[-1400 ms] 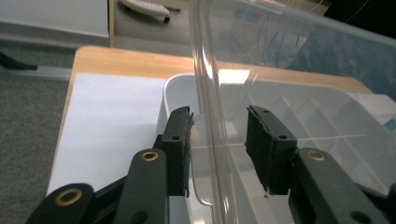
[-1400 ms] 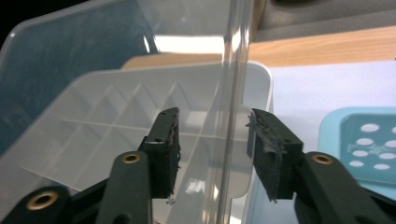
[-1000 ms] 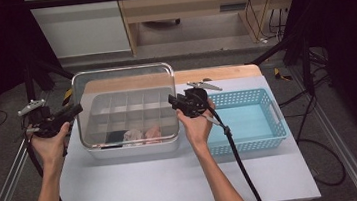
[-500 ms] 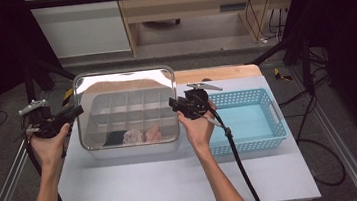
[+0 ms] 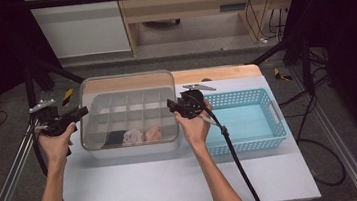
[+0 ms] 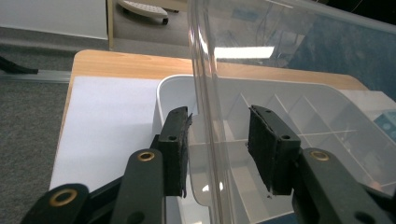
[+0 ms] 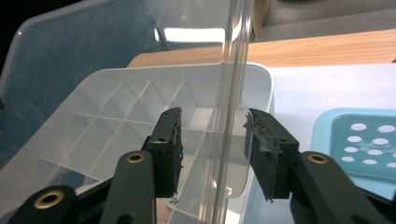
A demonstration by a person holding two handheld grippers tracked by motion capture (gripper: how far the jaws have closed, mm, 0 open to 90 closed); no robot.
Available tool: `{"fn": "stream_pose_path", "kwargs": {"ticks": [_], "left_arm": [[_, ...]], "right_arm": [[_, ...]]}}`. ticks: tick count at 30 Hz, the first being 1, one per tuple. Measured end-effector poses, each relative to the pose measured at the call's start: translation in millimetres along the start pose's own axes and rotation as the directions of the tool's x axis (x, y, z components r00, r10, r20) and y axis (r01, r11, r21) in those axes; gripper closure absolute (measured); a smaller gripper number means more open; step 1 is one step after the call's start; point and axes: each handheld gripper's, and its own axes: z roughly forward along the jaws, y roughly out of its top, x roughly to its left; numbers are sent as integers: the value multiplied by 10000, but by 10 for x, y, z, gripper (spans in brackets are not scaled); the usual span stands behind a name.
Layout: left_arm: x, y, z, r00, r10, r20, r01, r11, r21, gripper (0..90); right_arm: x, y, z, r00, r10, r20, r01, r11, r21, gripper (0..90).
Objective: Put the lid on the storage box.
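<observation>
- small items in the divided box (image 5: 128,117) blur through the clear lid (image 5: 125,84).
- left gripper (image 6: 218,140) and right gripper (image 7: 212,142) fingers straddle the lid's edges, wide apart.
- lid tilted higher than before.

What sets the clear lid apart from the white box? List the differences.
The lid is transparent and plain; the box is opaque white and split into compartments. The lid stands tilted up; the box lies flat. Both are rectangles with rounded corners.

Counts, taken relative to the white divided box (image 5: 127,117): one clear lid (image 5: 125,81) is tilting above it; three bundles (image 5: 133,136) are lying in its near row; one blue basket (image 5: 249,120) is sitting just right; two grippers, one flanking each side.
</observation>
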Motion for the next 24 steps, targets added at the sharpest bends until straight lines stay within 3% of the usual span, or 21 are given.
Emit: {"fn": "stream_pose_path", "kwargs": {"ticks": [10,24], "left_arm": [[43,-40,105,10000,-16,-72,18,9997,260,560],[87,-128,255,9990,-441,-55,443,9974,569,545]], "right_arm": [[-7,-70,140,9996,-110,278,107,9999,133,491],[-33,-104,217,9985,-61,538,37,9990,445,466]]}}
